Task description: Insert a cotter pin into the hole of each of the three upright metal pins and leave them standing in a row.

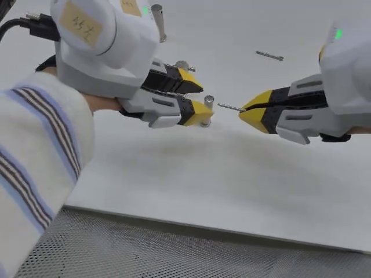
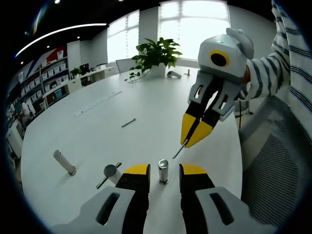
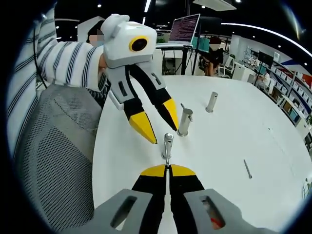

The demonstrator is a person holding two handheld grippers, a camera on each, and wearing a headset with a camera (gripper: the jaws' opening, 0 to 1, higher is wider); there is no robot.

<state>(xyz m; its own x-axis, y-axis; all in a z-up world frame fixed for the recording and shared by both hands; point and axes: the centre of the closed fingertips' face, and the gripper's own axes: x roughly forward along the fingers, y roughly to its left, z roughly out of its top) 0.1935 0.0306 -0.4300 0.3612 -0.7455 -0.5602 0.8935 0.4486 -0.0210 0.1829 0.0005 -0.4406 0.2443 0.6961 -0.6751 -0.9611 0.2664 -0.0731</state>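
Note:
A short upright metal pin stands between the jaws of my open left gripper, with gaps on both sides. My right gripper is shut on a thin cotter pin, whose tip points at that metal pin from close by. A second metal pin has a cotter pin through it. A third metal pin stands farther off.
A loose cotter pin lies on the white table. A grey mesh chair sits at the near edge. A potted plant stands at the table's far end.

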